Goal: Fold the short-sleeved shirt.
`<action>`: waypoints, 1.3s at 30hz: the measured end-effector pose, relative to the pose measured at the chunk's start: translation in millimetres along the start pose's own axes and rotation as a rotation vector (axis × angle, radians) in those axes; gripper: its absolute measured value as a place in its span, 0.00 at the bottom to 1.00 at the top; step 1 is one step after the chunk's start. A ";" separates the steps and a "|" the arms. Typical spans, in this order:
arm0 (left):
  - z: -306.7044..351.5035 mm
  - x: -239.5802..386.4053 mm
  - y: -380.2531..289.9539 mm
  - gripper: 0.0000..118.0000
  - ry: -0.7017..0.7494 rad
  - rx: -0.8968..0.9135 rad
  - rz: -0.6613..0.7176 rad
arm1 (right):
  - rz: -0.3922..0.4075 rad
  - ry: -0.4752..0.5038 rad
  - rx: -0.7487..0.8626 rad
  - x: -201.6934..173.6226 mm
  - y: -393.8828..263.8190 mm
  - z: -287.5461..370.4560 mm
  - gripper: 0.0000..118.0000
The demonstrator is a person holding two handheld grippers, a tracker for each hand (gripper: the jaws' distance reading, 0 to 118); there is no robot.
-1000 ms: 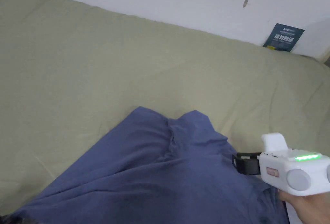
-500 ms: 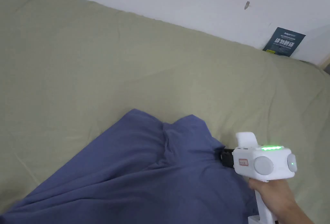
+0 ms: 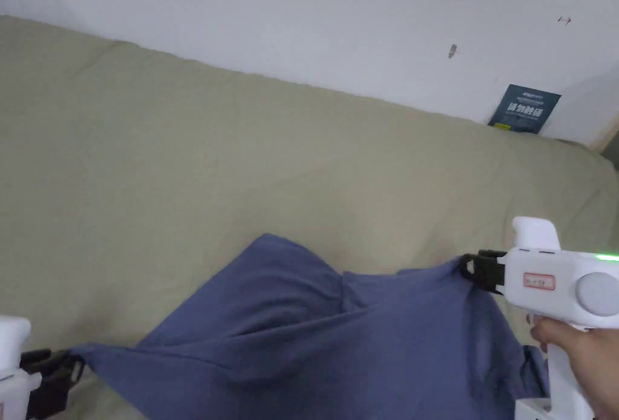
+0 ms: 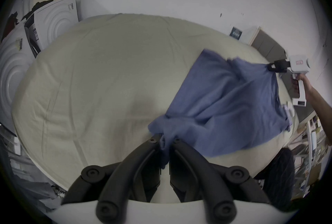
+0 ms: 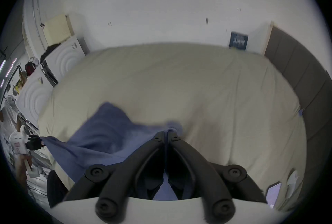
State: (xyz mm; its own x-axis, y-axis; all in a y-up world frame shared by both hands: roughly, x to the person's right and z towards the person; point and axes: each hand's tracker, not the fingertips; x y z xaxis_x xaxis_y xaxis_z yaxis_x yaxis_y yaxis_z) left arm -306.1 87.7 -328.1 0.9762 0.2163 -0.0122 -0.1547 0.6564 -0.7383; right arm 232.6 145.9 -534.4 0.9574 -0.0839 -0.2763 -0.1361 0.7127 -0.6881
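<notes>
A blue short-sleeved shirt hangs stretched above the pale green bed sheet, held at two ends. My right gripper is shut on the shirt's right edge, lifted off the bed. At the lower left my left gripper is shut on the opposite end. In the left gripper view the cloth bunches between my own jaws, and the right gripper pulls its far corner. In the right gripper view the shirt runs from my jaws to the left gripper.
The bed meets a white wall at the back. A dark blue sign leans against the wall at the right. White ridged panels stand beyond the bed's left end. A grey padded headboard borders its right side.
The shirt, lying on the bed before, is now lifted and stretched between both grippers. My right gripper moved up and to the right with the cloth. My left gripper came into sight at the lower left.
</notes>
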 end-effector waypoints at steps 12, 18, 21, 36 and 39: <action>74.4 38.8 212.1 0.06 -0.058 0.435 0.003 | 0.020 -0.071 0.408 -12.8 160.0 192.1 0.02; 108.3 64.1 339.5 0.06 0.001 0.551 -0.003 | -0.030 -0.116 0.564 -2.5 249.3 237.6 0.02; 115.7 76.9 380.3 0.06 0.031 0.601 0.010 | -0.061 -0.092 0.635 -1.6 284.7 241.9 0.02; 54.5 74.8 390.9 0.06 0.190 0.630 -0.014 | -0.104 -0.068 0.605 7.4 292.3 162.3 0.02; 8.0 58.4 367.1 0.06 0.182 0.540 0.007 | -0.137 -0.064 0.556 19.7 265.6 122.9 0.02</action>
State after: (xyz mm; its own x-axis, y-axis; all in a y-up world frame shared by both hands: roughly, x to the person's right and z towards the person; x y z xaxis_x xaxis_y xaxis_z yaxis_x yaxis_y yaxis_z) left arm -307.1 347.1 -594.4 0.9780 0.1250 -0.1669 -0.1698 0.9421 -0.2893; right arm 246.6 419.1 -640.2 0.9727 -0.1713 -0.1564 0.1281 0.9588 -0.2536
